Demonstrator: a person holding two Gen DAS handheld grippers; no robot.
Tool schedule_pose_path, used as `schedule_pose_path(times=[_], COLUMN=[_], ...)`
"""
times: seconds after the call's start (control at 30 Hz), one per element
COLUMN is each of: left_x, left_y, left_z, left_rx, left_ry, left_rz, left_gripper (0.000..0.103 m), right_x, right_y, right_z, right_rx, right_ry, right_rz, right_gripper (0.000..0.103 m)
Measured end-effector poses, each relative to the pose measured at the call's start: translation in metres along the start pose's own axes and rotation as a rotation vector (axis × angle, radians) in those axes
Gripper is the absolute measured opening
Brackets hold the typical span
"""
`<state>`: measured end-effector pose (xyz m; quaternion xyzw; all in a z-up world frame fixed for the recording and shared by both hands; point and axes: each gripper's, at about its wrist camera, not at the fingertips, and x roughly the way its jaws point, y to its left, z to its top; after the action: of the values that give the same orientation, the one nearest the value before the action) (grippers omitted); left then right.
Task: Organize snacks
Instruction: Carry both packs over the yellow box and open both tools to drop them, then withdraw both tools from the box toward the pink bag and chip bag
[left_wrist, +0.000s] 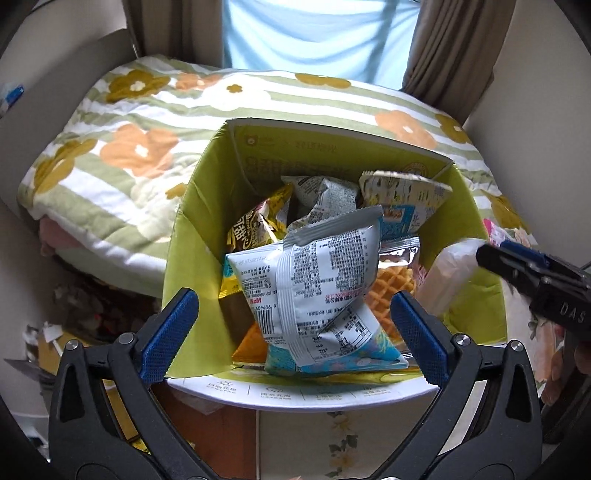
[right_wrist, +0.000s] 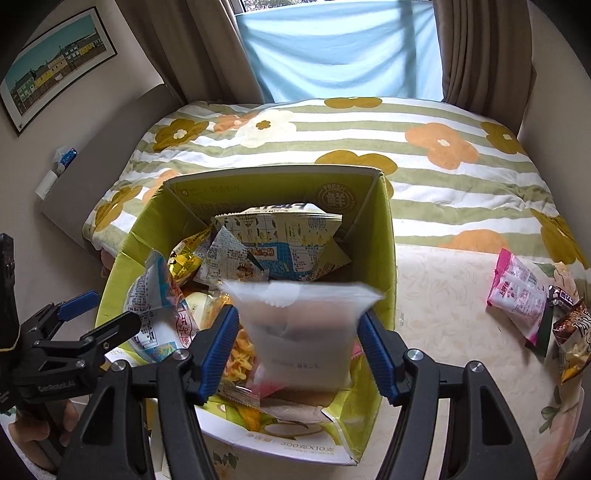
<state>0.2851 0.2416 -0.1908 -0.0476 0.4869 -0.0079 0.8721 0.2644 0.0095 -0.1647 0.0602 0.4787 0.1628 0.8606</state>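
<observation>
Most of the snacks are already in the box (right_wrist: 384, 236), which stands on the counter (right_wrist: 443, 295) against the bed (right_wrist: 424, 122). I count several packets piled inside, with a grey-backed packet (left_wrist: 325, 273) lying on top under my left tool (left_wrist: 295, 332). That tool is spread wide over the near edge of the box and grips nothing.

My right tool (right_wrist: 299, 339) has a blurred white pouch (right_wrist: 299, 325) between its fingers, over the box's near side; the fingers sit just at its edges, so I cannot tell whether they are pinching it or letting it drop.

Left to do: a pink packet (right_wrist: 517, 291) and a brown packet (right_wrist: 572, 332) lie on the counter, well to the right of the box. By my judgement the task is mostly done.
</observation>
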Motion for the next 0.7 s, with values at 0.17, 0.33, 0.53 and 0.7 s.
schedule_pose_path(times=[0.17,0.33,0.53,0.7], left_x=[-0.004,-0.009,-0.014,-0.019], left_y=[0.001,-0.001,-0.016,-0.034], left_z=[-0.005,-0.006,-0.003,-0.002], left_rx=[-0.005,0.007,0.067,0.124], left_ry=[-0.001,-0.007,-0.004,-0.012], left_rz=[-0.011,-0.022,-0.031,-0.076], left_gripper=[0.103,0.103,0.103,0.103], right_x=[-0.006,-0.012,-0.024,-0.041], right_y=[0.004,0.001,0.0,-0.005], right_z=[0.007,0.0,-0.011,-0.025], right_rx=[-0.005,0.016,0.03,0.042], right_ry=[-0.051,-0.049,-0.052,-0.071], right_rz=[-0.023,-0.025,-0.043,-0.085], right_gripper=[0.062,0.063,0.063,0.063])
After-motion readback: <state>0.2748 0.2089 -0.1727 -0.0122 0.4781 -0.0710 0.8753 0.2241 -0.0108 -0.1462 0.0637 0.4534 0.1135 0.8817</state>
